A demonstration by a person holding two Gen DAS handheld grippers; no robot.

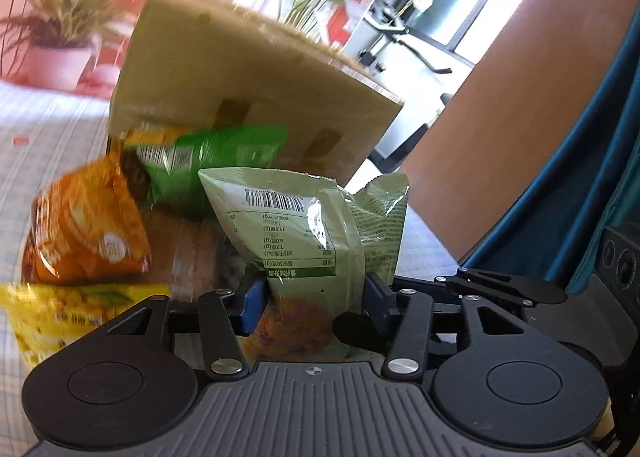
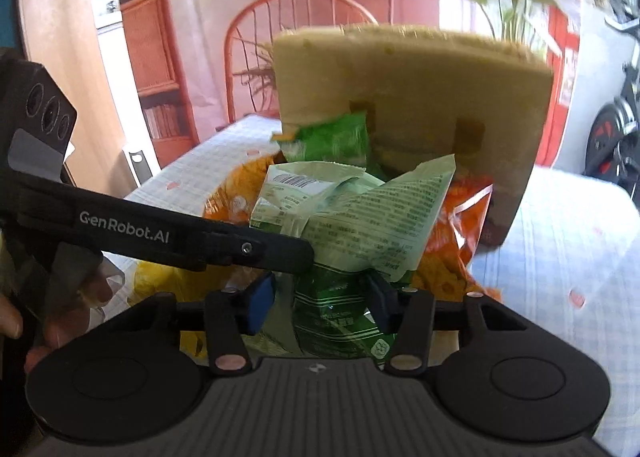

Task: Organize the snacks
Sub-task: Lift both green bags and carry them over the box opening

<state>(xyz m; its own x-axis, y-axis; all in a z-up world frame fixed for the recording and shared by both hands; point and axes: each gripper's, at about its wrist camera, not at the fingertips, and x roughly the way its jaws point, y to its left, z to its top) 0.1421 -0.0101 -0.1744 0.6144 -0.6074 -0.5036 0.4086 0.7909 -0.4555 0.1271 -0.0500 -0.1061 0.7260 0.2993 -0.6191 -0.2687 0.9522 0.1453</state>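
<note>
A tan cardboard box (image 1: 248, 89) stands tipped on the checked worktop (image 1: 44, 129), its open side facing the cameras, and serves as the landmark here. Spilling out of its mouth is a heap of snack packs: a bright green bag (image 1: 208, 161) lies against the box's inner wall, an orange bag (image 1: 88, 225) sits in front of the box to the left, and a yellow bag (image 1: 60, 313) lies nearer still, outside the box. In front of the box, a pale green pouch (image 1: 304, 233) with a barcode stands upright between the blue fingers (image 1: 252, 309) of the left gripper (image 1: 316, 305), which are closed against its lower part on both sides. In the right wrist view, the right gripper (image 2: 320, 305) has its fingers (image 2: 260, 307) clamped on a darker green striped packet (image 2: 336, 313) just below that pouch (image 2: 360, 217), with another orange bag (image 2: 460, 241) beside it at the box's (image 2: 420, 97) foot.
</note>
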